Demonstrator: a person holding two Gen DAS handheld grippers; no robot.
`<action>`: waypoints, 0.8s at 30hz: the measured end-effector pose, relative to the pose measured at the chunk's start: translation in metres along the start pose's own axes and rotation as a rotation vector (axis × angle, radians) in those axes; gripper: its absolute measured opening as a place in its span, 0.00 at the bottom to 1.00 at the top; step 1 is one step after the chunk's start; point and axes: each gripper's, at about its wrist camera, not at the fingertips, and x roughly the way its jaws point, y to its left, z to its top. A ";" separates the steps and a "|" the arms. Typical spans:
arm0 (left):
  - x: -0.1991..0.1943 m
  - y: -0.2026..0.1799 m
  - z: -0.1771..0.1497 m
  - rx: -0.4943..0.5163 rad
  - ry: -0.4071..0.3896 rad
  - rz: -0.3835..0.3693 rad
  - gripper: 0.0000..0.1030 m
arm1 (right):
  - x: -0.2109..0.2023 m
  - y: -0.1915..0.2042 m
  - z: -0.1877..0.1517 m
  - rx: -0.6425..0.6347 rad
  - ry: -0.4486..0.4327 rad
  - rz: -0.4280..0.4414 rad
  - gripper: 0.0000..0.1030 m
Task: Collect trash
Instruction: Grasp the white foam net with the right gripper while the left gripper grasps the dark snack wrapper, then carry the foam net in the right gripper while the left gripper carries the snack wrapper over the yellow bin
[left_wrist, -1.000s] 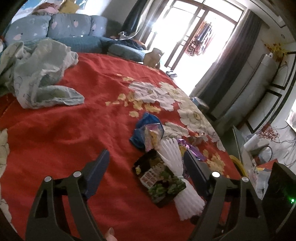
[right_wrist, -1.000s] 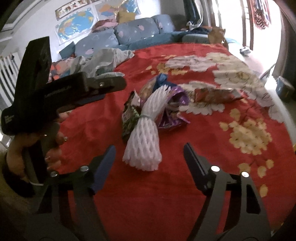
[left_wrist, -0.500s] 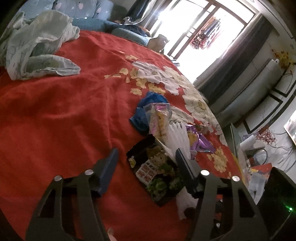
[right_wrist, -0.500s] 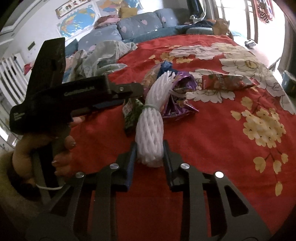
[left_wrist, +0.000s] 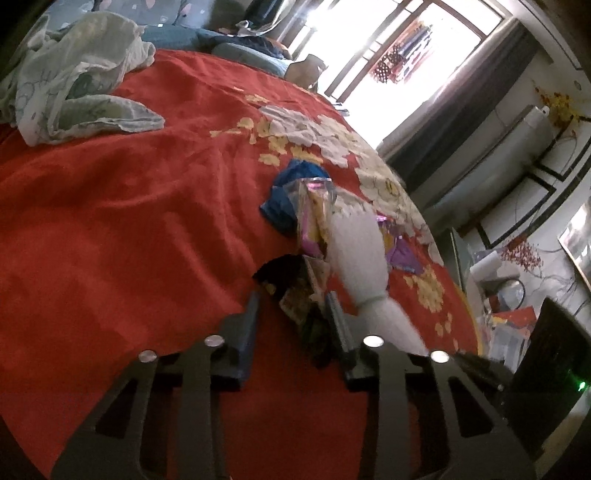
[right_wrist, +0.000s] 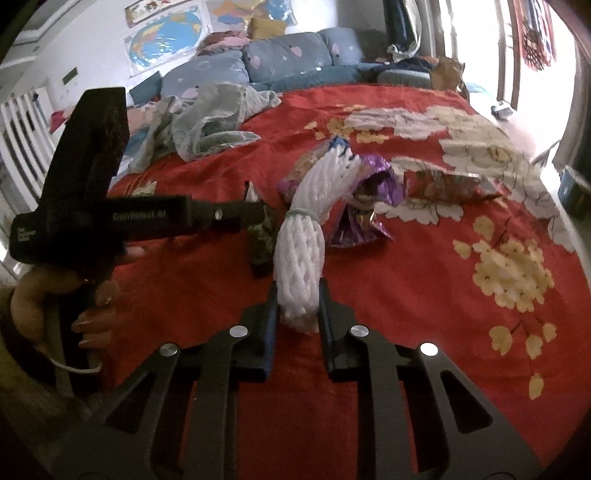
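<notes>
A pile of trash lies on the red flowered bedspread (left_wrist: 129, 229). My right gripper (right_wrist: 297, 306) is shut on the near end of a white foam net sleeve (right_wrist: 303, 243), also in the left wrist view (left_wrist: 358, 251). My left gripper (left_wrist: 295, 314) is closed on a dark snack wrapper (left_wrist: 301, 299), seen crumpled beside the sleeve in the right wrist view (right_wrist: 262, 240). A purple foil wrapper (right_wrist: 369, 195), a red-brown snack bag (right_wrist: 443, 182), a clear yellow-pink wrapper (left_wrist: 314, 218) and a blue wrapper (left_wrist: 288, 192) lie beyond.
A crumpled pale blanket (left_wrist: 74, 77) lies at the far left of the bed. Blue pillows (right_wrist: 280, 59) line the headboard. The bed's right edge (left_wrist: 439, 258) drops toward the floor with clutter and a black device (left_wrist: 546, 369).
My left gripper moved forward and closed on the dark snack wrapper, crumpling it. My right gripper closed on the foam net sleeve and lifted its near end slightly.
</notes>
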 end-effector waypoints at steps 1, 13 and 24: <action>-0.001 0.001 -0.001 -0.001 0.002 0.000 0.24 | -0.001 0.001 0.000 -0.009 -0.004 0.001 0.13; -0.014 -0.008 -0.003 0.015 -0.014 -0.040 0.05 | -0.023 0.006 0.005 -0.054 -0.060 -0.004 0.13; -0.032 -0.034 0.001 0.088 -0.065 -0.041 0.03 | -0.050 -0.008 0.012 -0.028 -0.114 -0.002 0.13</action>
